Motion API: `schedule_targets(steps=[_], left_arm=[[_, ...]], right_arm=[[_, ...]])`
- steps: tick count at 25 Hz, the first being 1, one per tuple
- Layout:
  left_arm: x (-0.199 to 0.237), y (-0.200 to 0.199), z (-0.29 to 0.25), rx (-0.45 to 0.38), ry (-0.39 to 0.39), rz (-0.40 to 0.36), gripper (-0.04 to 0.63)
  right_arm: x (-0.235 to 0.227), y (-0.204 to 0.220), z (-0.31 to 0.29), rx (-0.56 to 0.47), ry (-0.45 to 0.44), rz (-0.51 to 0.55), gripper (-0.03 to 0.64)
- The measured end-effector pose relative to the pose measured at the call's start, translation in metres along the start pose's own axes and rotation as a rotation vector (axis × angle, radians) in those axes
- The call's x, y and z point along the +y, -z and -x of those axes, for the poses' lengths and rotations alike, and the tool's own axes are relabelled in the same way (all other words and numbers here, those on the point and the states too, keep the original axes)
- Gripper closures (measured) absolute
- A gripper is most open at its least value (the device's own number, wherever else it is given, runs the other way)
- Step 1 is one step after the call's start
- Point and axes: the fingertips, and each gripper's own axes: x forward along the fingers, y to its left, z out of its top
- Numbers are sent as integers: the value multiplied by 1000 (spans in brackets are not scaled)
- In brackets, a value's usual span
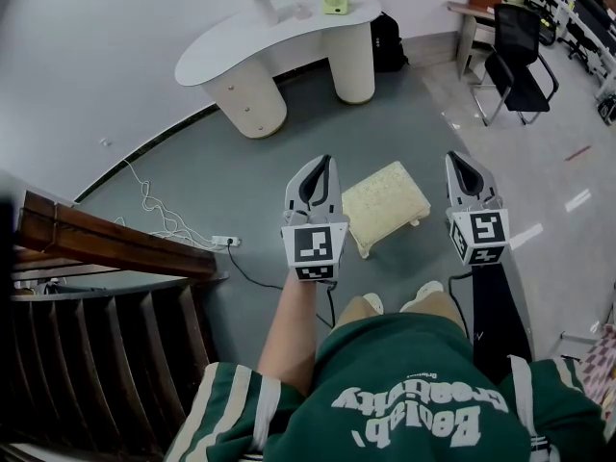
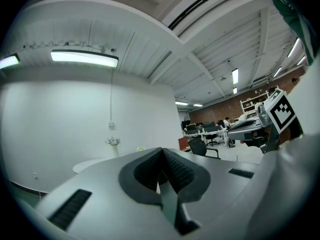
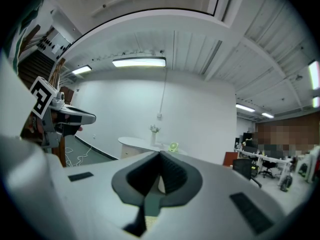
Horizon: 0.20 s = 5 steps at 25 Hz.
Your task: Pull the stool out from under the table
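The wall [image 1: 106, 37] is white and bends round the room. The floor [image 1: 212, 176] next to it is dark grey – further right it turns into a pale shiny floor [image 1: 549, 152]. A white table [image 1: 217, 54] with a bendy top and two fat round legs stands by the wall. A cream stool [image 1: 385, 205] sits out on the grey floor, apart from it. A black office chair [image 1: 518, 51] stands on the right, near a brown desk [image 1: 476, 10]. Dark wooden stairs [image 1: 96, 325] are on the left. Long lamps [image 2: 84, 58] glow on the white ceiling [image 2: 150, 34] – far off is a red brick wall [image 2: 240, 101].
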Motion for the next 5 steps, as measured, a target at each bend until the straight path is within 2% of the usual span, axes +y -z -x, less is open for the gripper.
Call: schedule_targets(steps=[5], left_arm=[[1, 3, 1, 7, -8, 0, 592]], right_arm=[[1, 0, 2, -8, -1, 2, 612]])
